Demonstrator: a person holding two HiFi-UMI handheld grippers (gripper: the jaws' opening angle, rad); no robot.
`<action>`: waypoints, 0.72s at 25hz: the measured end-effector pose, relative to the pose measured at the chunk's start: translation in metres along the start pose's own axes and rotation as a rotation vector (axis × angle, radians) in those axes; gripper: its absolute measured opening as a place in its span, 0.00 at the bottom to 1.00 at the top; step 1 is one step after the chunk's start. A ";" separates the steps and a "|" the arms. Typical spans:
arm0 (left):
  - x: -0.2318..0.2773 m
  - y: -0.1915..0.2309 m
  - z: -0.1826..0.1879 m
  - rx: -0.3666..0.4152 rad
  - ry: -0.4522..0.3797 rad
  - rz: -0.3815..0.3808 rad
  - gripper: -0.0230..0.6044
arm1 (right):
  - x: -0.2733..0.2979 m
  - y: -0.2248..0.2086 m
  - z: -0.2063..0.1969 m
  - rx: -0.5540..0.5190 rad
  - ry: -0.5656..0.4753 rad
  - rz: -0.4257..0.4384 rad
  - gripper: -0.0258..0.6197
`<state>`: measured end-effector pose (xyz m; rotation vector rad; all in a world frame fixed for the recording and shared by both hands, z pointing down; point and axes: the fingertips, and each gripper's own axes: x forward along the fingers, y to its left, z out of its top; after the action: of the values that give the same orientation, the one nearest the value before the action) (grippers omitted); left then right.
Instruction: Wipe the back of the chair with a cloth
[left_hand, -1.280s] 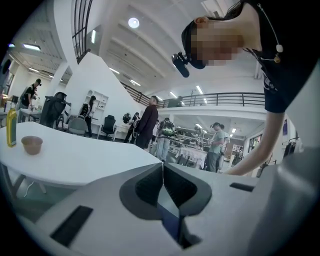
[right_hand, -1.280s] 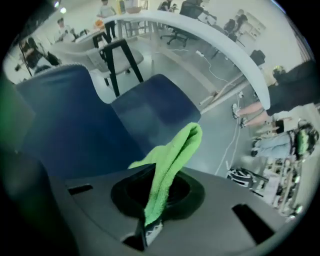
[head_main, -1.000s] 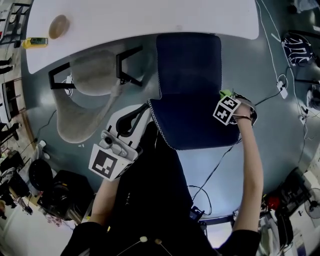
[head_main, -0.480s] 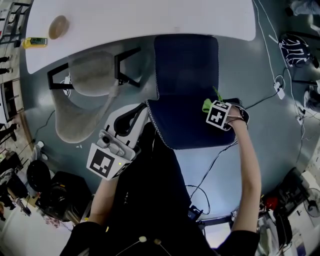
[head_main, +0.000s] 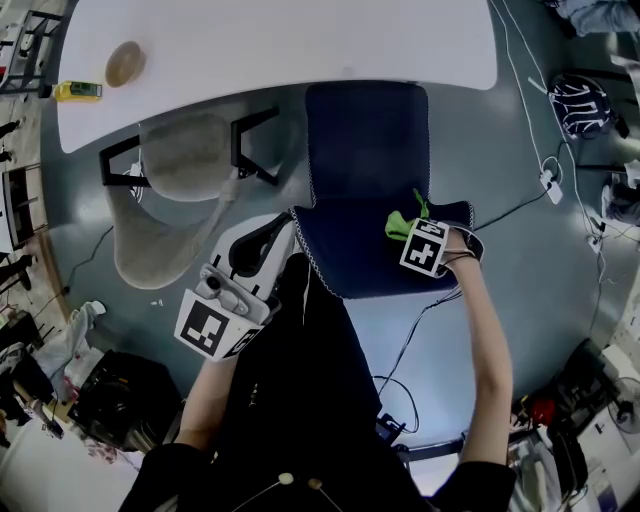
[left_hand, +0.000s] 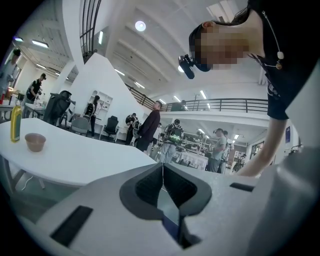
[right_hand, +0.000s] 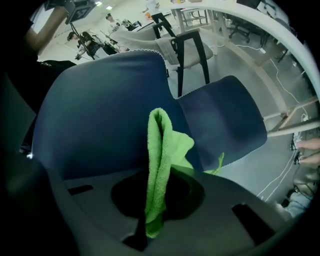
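A dark blue chair (head_main: 368, 150) stands below me with its back (head_main: 375, 255) nearest. My right gripper (head_main: 412, 232) is shut on a green cloth (head_main: 402, 226) and holds it against the right part of the chair back. In the right gripper view the cloth (right_hand: 160, 160) stands folded between the jaws, with the chair back (right_hand: 95, 125) filling the view behind it. My left gripper (head_main: 252, 248) hangs beside the chair's left edge, apart from it. Its jaws are shut with nothing between them in the left gripper view (left_hand: 162, 187).
A grey chair (head_main: 180, 160) with black arms stands left of the blue one. A long white table (head_main: 300, 40) runs behind both, carrying a brown bowl (head_main: 125, 62) and a yellow bottle (head_main: 78, 91). Cables (head_main: 540, 185) trail over the floor at right. Several people stand far off (left_hand: 150, 127).
My right gripper has slid the green cloth leftward across the chair back, from its right edge inward. The left gripper has stayed about where it was.
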<state>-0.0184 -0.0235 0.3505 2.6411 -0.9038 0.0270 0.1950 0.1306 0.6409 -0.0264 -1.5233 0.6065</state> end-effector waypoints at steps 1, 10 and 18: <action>0.000 -0.001 0.002 0.000 -0.002 -0.001 0.05 | -0.002 0.003 0.003 -0.009 -0.005 -0.001 0.07; -0.007 -0.005 0.018 0.013 -0.016 -0.006 0.05 | -0.035 0.049 0.052 -0.102 -0.141 0.062 0.07; -0.008 -0.007 0.043 0.040 -0.049 -0.010 0.05 | -0.070 0.094 0.081 -0.209 -0.202 0.090 0.07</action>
<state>-0.0249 -0.0273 0.3072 2.6943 -0.9146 -0.0224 0.0912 0.1558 0.5468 -0.2001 -1.7849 0.5313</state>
